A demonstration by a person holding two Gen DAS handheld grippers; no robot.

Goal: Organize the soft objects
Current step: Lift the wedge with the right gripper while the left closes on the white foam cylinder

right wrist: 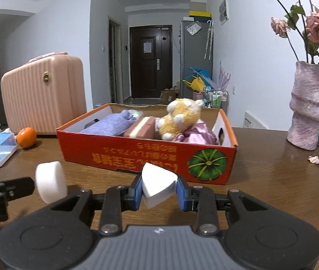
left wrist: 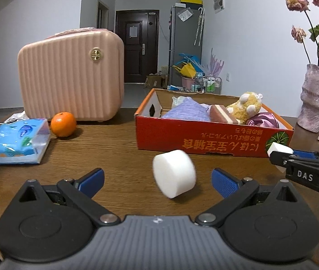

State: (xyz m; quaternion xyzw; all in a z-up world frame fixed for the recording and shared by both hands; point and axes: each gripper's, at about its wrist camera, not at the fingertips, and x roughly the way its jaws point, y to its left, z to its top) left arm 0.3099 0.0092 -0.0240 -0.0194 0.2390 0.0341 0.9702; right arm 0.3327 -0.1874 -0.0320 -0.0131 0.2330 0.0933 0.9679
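Left tongs [left wrist: 158,181] gape wide around a round white foam puck [left wrist: 174,176], pads clear; right tongs [right wrist: 159,193] pinch a white foam wedge [right wrist: 158,185]; red cardboard box [right wrist: 136,155] at 12 o'clock on the wood bench [right wrist: 272,180].

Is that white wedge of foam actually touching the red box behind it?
Apart. The right wrist view shows the foam wedge pinched in the right tool, with bare table between it and the red box.

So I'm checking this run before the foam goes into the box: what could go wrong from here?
The right tongs pinch the white wedge-shaped foam piece by its edges only, so it might squirt out. The white round foam puck sits tilted between the open left tongs, so it may roll as they close. The red cardboard box is already crowded by the yellow plush toy, so new pieces may sit high.
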